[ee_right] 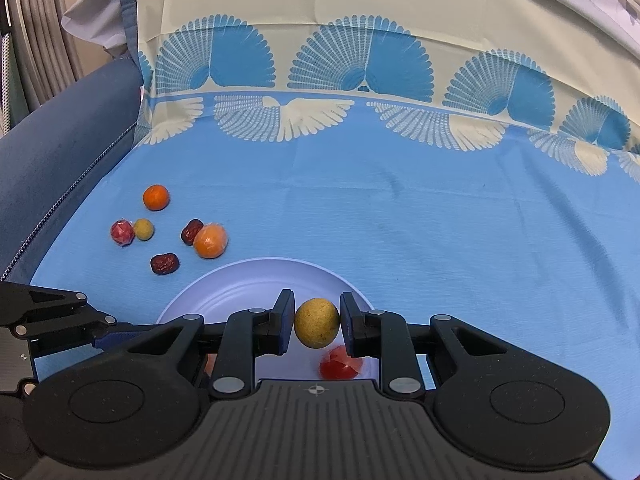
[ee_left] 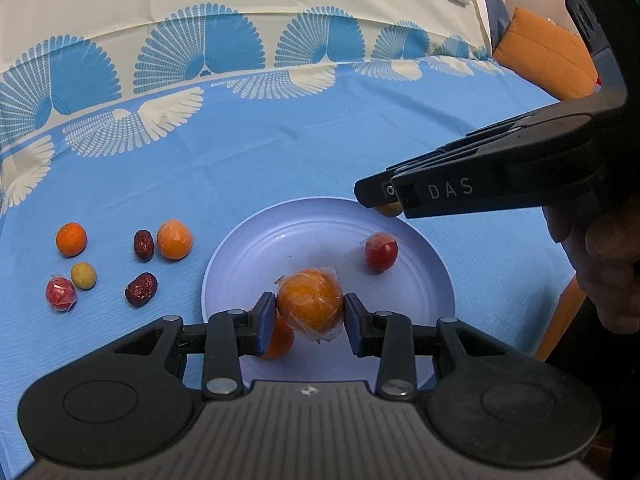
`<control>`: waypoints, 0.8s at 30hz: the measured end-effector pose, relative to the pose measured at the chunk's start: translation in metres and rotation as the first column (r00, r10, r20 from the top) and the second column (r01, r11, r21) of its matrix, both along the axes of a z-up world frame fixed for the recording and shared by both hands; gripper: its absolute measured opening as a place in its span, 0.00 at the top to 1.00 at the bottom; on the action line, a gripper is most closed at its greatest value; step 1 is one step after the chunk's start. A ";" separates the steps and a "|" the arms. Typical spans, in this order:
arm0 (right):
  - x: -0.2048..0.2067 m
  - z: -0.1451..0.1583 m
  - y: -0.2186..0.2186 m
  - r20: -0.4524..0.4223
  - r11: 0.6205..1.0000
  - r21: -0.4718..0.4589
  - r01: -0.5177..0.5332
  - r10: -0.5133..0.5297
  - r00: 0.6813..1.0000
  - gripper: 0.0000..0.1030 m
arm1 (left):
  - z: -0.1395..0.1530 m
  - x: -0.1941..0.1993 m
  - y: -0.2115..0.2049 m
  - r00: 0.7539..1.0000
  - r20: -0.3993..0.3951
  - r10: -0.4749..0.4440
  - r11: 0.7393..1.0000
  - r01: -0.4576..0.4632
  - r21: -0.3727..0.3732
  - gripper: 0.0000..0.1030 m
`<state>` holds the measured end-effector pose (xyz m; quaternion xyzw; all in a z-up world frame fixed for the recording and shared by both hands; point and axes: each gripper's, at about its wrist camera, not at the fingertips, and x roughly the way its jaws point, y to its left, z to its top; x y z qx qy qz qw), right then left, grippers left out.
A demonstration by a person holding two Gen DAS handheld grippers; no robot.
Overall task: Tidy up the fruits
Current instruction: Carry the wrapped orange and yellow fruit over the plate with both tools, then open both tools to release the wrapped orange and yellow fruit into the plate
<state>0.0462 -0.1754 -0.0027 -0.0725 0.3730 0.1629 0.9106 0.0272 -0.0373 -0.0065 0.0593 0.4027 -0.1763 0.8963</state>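
My left gripper [ee_left: 310, 309] is shut on a plastic-wrapped orange [ee_left: 310, 300] and holds it just over the pale blue plate [ee_left: 320, 220]. Under it, a bare orange [ee_left: 280, 342] lies on the plate behind the left finger. A wrapped red fruit [ee_left: 381, 256] sits on the plate's right side. My right gripper [ee_right: 317, 323] is shut on a small yellow-green ball fruit [ee_right: 317, 322] above the plate [ee_right: 224, 292], over the same red fruit [ee_right: 340, 365]. From the left wrist, the right gripper [ee_left: 384, 202] hangs over the plate's far right rim.
Loose fruit lies on the blue cloth left of the plate: an orange [ee_left: 71, 239], a wrapped orange [ee_left: 174, 239], two dark dates [ee_left: 144, 245] [ee_left: 141, 289], a yellow ball [ee_left: 83, 275] and a wrapped red fruit [ee_left: 60, 294]. An orange cushion [ee_left: 548, 56] sits far right.
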 end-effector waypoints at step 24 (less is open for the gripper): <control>0.002 -0.004 0.002 -0.019 1.000 -0.016 -0.008 0.007 1.000 0.75 | 0.001 0.002 0.001 1.000 -0.002 0.015 1.000 -0.015 -0.010 0.60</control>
